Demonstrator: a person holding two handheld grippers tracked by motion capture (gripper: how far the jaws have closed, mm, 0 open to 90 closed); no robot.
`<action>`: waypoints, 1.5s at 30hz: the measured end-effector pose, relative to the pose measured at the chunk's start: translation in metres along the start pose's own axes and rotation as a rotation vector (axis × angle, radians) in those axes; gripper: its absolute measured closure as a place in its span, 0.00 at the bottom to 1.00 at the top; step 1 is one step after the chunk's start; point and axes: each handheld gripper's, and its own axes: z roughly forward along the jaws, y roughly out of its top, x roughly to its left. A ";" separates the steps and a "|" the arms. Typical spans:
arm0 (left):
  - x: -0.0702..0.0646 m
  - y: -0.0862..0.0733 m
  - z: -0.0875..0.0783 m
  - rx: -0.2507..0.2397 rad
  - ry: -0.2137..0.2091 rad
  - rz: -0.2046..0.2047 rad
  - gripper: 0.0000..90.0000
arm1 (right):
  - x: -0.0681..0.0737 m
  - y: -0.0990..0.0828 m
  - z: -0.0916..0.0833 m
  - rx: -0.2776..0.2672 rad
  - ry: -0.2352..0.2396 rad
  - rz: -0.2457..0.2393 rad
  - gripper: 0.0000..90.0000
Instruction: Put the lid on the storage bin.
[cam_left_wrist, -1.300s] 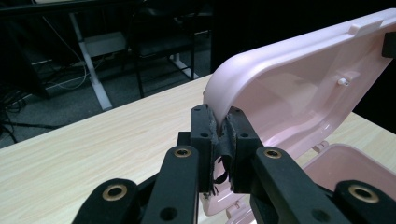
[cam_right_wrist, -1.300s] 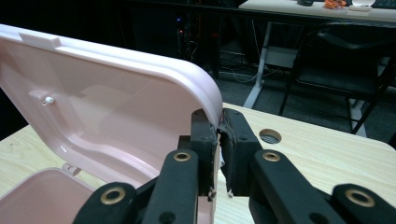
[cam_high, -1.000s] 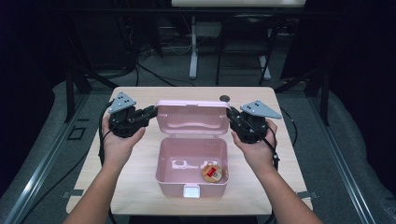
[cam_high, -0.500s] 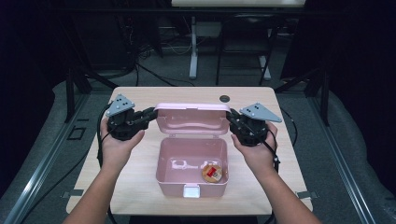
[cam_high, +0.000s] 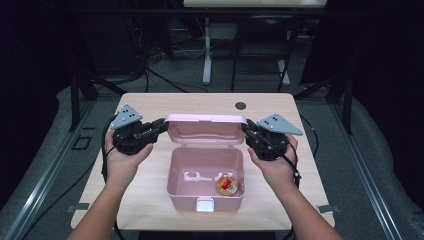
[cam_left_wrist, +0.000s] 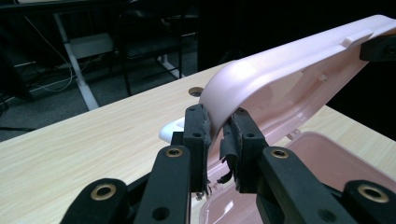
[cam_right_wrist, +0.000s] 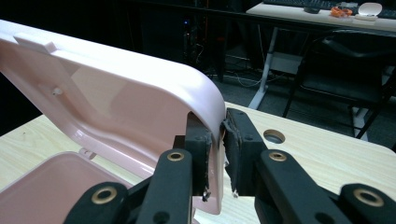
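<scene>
While your left gripper and right gripper are loosening around the pink lid's ends (pads barely touching), you're wisely steadying it upright.

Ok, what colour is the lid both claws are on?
Pale pink, matching the box. The lid shows best in the right gripper view.

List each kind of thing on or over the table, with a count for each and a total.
Pink lidded box: 1
Round orange-and-red item in the box: 1
Hand-held grippers, left hand-held gripper and right hand-held gripper, at the lid's ends: 2
Total: 4
</scene>
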 end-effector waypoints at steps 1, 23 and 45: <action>0.000 0.000 0.000 -0.001 -0.003 -0.003 0.87 | 0.000 0.000 -0.001 0.001 0.003 0.002 0.88; -0.005 -0.010 -0.010 0.009 -0.037 -0.010 0.85 | 0.006 -0.009 -0.012 -0.007 0.013 -0.030 0.86; -0.015 -0.027 -0.021 -0.028 -0.051 -0.008 0.84 | 0.009 -0.025 -0.025 -0.030 0.048 -0.028 0.83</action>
